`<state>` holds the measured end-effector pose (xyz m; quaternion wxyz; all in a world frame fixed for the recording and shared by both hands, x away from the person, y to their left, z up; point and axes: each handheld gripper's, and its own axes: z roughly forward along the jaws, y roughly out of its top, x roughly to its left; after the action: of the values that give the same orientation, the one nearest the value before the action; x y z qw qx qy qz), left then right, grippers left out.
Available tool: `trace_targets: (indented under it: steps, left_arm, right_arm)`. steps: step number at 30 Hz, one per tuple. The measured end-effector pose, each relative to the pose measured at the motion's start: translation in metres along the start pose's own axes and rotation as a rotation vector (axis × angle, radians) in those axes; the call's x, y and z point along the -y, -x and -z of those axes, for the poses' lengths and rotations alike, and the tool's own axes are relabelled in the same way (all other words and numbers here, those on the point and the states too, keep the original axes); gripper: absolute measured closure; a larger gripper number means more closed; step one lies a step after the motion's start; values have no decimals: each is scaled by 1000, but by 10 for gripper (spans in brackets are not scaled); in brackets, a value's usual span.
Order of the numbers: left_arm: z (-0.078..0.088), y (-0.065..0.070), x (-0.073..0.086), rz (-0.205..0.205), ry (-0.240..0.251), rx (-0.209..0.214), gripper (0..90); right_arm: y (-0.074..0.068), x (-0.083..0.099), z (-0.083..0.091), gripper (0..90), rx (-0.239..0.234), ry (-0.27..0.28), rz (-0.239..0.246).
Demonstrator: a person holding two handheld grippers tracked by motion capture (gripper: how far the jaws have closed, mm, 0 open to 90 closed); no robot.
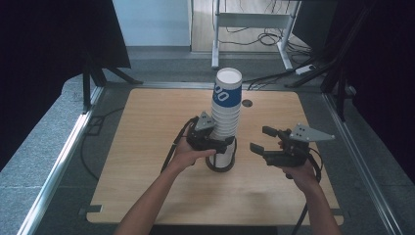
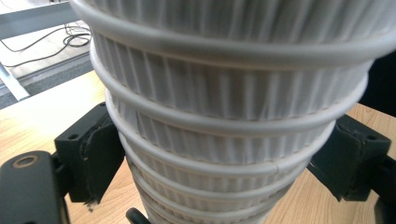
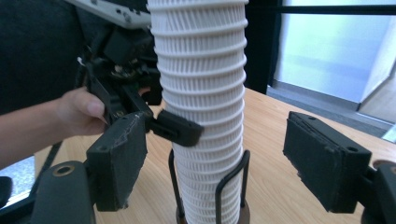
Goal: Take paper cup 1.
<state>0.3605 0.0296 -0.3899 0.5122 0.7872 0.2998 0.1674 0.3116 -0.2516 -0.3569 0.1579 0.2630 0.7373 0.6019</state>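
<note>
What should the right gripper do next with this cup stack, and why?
Probably move the right gripper in toward the cup stack and close on an upper cup: its jaws stand open beside the stack, while the left gripper already clamps the lower cups in the wire holder.

Two bare forearms reach in from the near edge of the worktop. The left hand grips the left gripper from below and behind, holding it about level and pointing right, with its cable trailing back along the wrist. Its two black fingers are pressed against opposite sides of the stack of paper cups, low on the stack. The right hand holds the right gripper raised and level, pointing left toward the stack. Its fingers stand spread apart with nothing between them, well clear of the cups.
</note>
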Motion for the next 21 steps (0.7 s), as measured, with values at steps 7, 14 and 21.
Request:
trace_targets:
  steps: [7,14,21]
  left_arm:
    - [0,0,0,-2,1,-1,125]
    - [1,0,0,-10,-4,-1,125]
    - [1,0,0,-9,-6,1,125]
  right_arm:
    - [3,-12,1,222,-26,0,8]
    - [3,-30,1,230,-36,26,43]
    - [5,-45,-4,231,-44,18,54]
